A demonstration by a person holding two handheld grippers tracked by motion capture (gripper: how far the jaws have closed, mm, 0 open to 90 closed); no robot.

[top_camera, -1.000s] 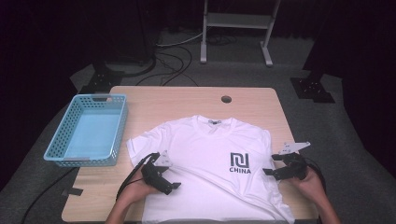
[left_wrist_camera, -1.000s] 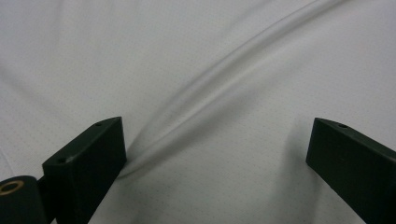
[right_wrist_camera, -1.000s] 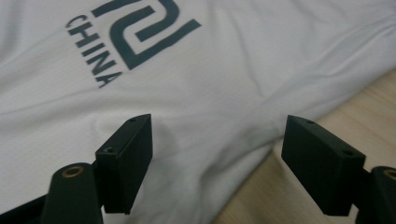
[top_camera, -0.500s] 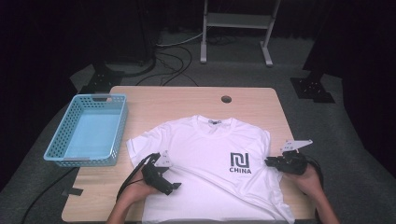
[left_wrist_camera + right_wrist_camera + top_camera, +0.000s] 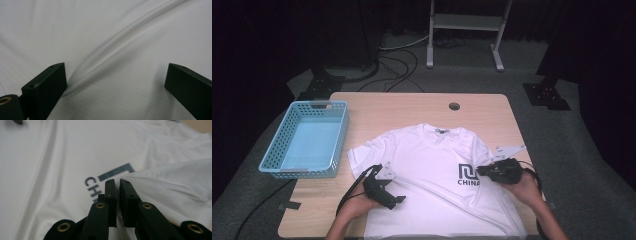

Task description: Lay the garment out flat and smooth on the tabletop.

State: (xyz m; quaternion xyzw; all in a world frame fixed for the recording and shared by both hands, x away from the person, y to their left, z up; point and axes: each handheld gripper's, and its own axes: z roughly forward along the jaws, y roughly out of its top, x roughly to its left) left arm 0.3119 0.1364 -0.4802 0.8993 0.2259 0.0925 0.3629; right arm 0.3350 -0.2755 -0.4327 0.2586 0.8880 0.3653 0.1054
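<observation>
one wooden table (image 5: 412, 107) on grey carpet (image 5: 562, 150), dark room.

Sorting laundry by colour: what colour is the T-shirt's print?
Dark navy print on the white T-shirt; clearest in the high view.

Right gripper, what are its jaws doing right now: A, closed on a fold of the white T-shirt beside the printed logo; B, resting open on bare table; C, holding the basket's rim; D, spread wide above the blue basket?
A: in the right gripper view the right gripper has its jaws pressed together on a raised fold of the white T-shirt, next to the dark logo.
</observation>
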